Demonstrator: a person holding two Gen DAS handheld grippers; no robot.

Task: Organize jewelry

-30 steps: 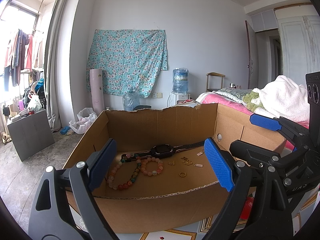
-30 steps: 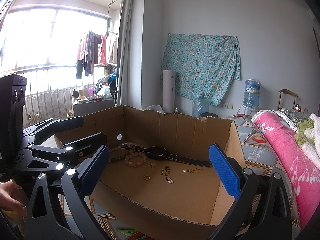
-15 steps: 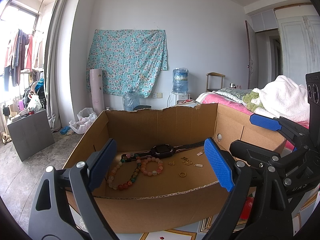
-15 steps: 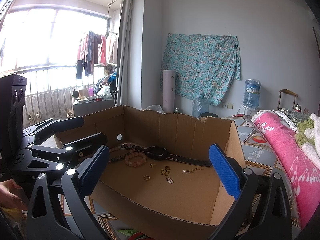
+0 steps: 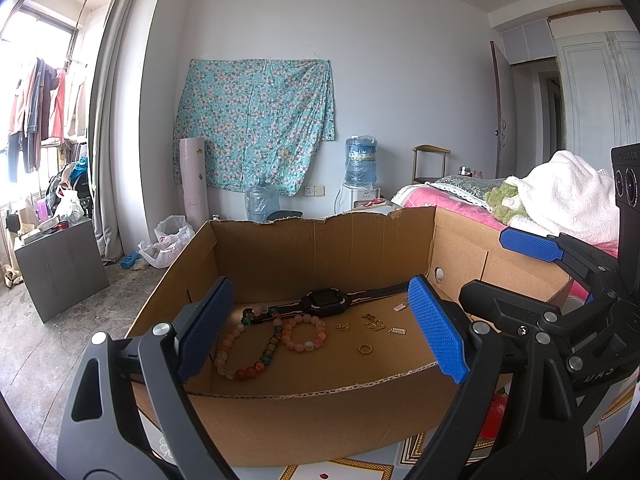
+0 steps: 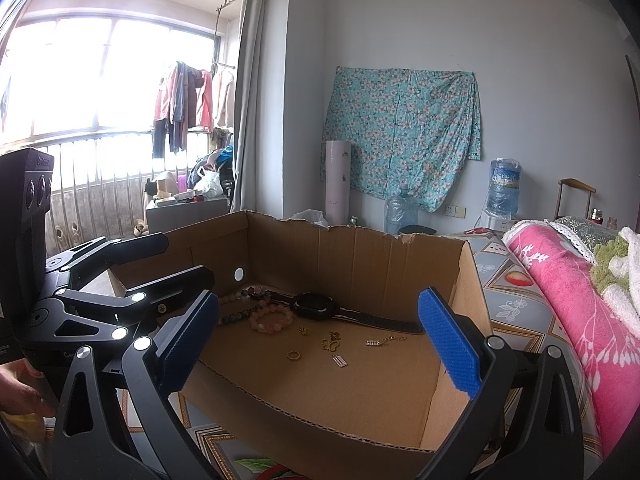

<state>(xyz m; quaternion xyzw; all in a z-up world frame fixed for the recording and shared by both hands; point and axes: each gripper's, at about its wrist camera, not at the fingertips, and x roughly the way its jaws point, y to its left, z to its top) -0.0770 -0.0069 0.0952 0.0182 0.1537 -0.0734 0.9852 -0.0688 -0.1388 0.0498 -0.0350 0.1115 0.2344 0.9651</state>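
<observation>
my left tool (image 5: pixel 320 332) and right tool (image 6: pixel 320 344) both released, hovering before the cardboard box (image 5: pixel 320 404), black watch (image 5: pixel 324 303) lying flat (strap running left-right along back wall), beaded bracelets (image 5: pixel 304 334) beside it

left tongs (image 5: pixel 320 328): jaws wide apart, empty, tipped slightly down | right tongs (image 6: pixel 318 340): jaws wide apart, empty, tipped slightly down | my left hand (image 6: pixel 18 390): on the handle

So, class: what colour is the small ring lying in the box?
Gold. The ring shows best in the left wrist view, on the box floor.
</observation>
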